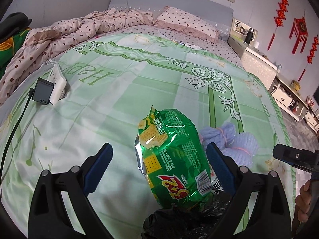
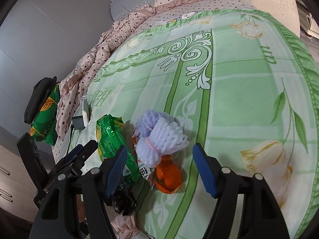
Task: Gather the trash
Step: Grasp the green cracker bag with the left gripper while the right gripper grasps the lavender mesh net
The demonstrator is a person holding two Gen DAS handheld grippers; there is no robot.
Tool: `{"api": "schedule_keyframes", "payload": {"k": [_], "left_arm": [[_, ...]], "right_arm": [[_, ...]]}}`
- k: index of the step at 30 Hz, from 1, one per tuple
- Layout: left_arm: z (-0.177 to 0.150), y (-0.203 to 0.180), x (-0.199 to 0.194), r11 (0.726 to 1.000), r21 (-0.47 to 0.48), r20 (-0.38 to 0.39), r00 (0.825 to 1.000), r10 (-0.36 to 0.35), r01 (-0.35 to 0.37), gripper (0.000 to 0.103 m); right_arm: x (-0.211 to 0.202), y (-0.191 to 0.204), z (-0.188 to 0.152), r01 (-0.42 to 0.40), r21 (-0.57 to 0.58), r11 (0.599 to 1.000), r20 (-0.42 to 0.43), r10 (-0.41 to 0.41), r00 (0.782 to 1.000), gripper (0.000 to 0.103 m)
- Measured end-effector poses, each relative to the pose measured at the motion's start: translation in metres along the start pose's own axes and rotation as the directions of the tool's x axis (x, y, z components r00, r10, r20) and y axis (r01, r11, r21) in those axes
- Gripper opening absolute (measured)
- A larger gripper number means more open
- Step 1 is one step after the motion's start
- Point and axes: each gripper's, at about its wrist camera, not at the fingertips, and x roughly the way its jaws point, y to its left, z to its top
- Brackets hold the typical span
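Observation:
A green cracker wrapper (image 1: 171, 159) lies on the green bedsheet (image 1: 119, 99), between the open fingers of my left gripper (image 1: 159, 159). Its near end rests against a black plastic bag (image 1: 189, 219). A lilac foam fruit net (image 1: 229, 139) lies just right of it. In the right wrist view, my right gripper (image 2: 160, 165) is open above the foam net (image 2: 159, 137), an orange peel (image 2: 169, 177) and a small printed wrapper (image 2: 144, 172). The green wrapper (image 2: 111, 139) and black bag (image 2: 121, 201) sit to their left. My left gripper (image 2: 79, 155) shows at the left edge.
A white power strip with a grey charger (image 1: 49, 87) and cable lies on the bed at left. A crumpled pink quilt (image 1: 69, 33) and pillow (image 1: 185, 23) are at the head. White cabinets (image 1: 279, 83) line the right wall. A pink cloth bundle (image 2: 125, 227) sits at the bed's near edge.

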Motion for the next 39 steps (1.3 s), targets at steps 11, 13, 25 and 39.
{"api": "schedule_keyframes", "payload": {"k": [11,13,25,39], "left_arm": [[-0.001,0.005,0.038,1.000,-0.023,-0.043,0.999,-0.007,0.006,0.079],[-0.001,0.005,0.041,0.999,-0.028,-0.045,0.999,-0.022,0.021,0.071],[-0.010,-0.002,0.054,0.999,0.014,-0.069,0.997,-0.031,0.032,0.001],[0.001,0.010,0.012,0.997,-0.021,-0.006,0.997,-0.077,0.077,0.000]], "right_arm": [[0.044,-0.006,0.011,0.003,0.012,1.000,-0.051,-0.002,0.999,0.055],[0.050,-0.003,0.011,0.002,0.003,1.000,-0.055,-0.001,0.998,0.051],[0.056,0.005,0.011,0.020,-0.026,0.999,-0.028,-0.020,0.999,0.017],[0.015,0.007,0.010,-0.021,-0.009,1.000,0.045,0.021,0.999,0.012]]}}
